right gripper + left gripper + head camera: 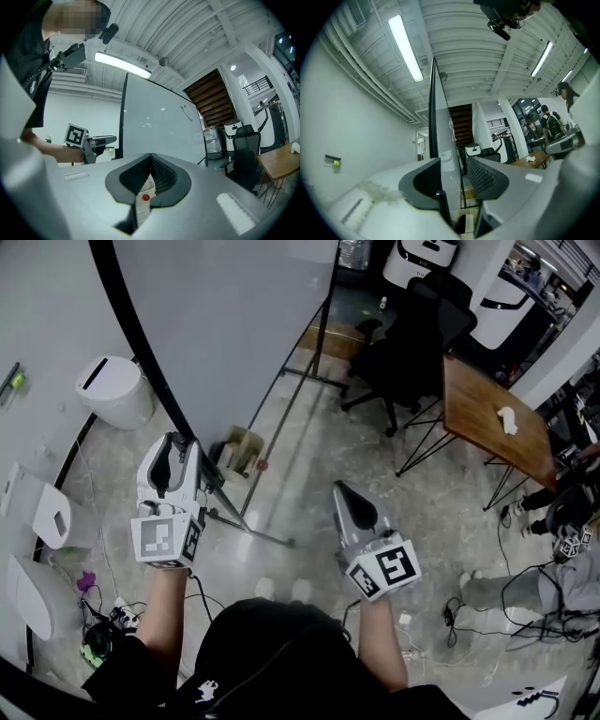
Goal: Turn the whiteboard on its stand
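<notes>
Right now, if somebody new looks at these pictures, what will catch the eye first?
The big whiteboard fills the top left of the head view. The left gripper is at its black edge, with that edge between its jaws; the right gripper, lower centre, is shut and empty. At the right stand a black chair and a wooden table.
</notes>
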Demonstrator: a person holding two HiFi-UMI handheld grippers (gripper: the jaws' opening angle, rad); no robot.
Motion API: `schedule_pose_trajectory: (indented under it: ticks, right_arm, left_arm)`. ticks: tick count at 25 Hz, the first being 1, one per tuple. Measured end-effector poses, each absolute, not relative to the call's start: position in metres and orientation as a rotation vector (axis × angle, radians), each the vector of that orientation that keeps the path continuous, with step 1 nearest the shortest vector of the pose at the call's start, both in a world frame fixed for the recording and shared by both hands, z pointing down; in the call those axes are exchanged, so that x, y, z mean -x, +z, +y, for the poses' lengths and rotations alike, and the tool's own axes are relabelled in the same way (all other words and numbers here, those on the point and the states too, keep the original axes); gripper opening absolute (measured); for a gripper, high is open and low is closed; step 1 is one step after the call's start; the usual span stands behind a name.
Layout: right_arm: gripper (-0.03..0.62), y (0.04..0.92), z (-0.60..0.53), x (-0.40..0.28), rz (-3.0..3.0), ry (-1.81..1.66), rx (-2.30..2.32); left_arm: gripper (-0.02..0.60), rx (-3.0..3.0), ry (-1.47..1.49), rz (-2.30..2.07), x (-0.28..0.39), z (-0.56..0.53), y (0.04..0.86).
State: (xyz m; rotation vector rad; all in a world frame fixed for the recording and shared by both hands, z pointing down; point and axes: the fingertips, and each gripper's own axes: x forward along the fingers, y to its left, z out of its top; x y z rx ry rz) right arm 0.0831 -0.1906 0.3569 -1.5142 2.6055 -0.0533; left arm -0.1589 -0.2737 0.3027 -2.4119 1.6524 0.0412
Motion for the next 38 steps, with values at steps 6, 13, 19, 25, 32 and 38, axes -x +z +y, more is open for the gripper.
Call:
schedule_pose_trajectory:
  ticks: [6,13,19,25,32,38]
  right_arm:
    - [0.005,0.355,-0.188,-0.09,2.589,-0.031,1.546]
    - [0.005,0.349,-0.188,-0.098,2.569,0.023,1.6]
    - [0.005,0.35,-0.189,-0.106,2.558,0.025,1.651]
    - [0.005,0.358,-0.192,-0.108,2.559,0.014,1.699]
    - [0.005,0.36,-0.196,-0.111,2.55,0.009,1.735]
    - [0.005,0.358,-0.2,-0.107,2.552,0.022,1.735]
  left_arm:
    - [0.16,2.5,0.088,1.488,0.108,-0.264,0.295]
    - [0.093,2.681,0.087,1.35,0.039,-0.257,0.296]
    - [0.032,2.818,0.095,1.215,-0.001,-0.256,0.34]
    - [0.003,2.926,0.037,1.157,-0.018,-0.256,0.377]
    - [0.003,2.937,0.05,1.181,-0.009,-0.262,0.381]
    - [0.003,2.921,0.056,1.2,0.0,-0.267,0.378]
